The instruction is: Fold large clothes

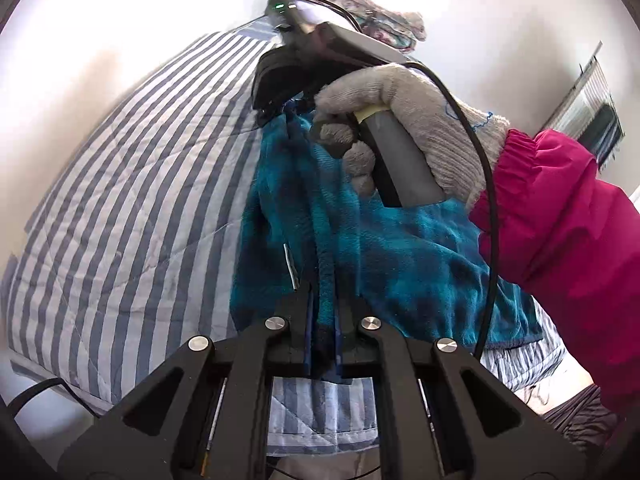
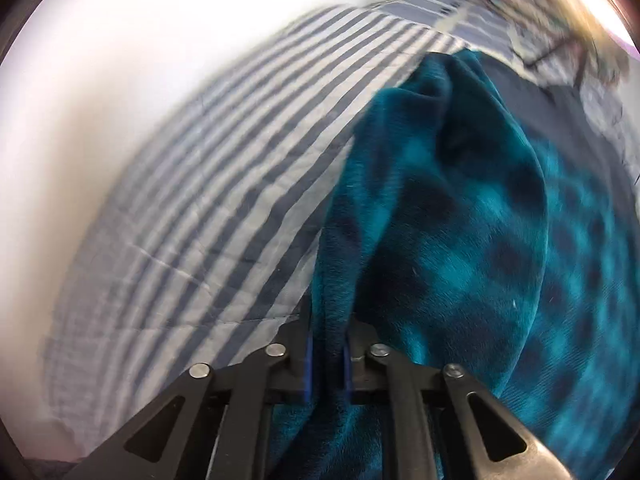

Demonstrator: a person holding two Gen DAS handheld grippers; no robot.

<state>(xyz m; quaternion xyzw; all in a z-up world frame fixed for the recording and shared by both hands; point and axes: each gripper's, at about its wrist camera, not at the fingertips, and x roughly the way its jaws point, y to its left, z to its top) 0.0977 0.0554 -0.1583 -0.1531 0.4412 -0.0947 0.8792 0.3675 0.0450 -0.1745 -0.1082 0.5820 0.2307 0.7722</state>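
No text, label, brand, number or sign can be read in either view. A small pale tag hangs at the edge of the teal fleece garment, but it shows edge-on and nothing on it is legible.

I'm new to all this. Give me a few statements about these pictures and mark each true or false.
1. Both grippers pinch the teal fleece. True: the left gripper and the right gripper are each shut on it.
2. The fleece lies over a striped quilt. True.
3. The hand on the right gripper is bare. False: it wears a knitted glove.
4. The sleeve is green. False: it is pink.
5. The quilt is plain white. False: it has blue-grey and white stripes.
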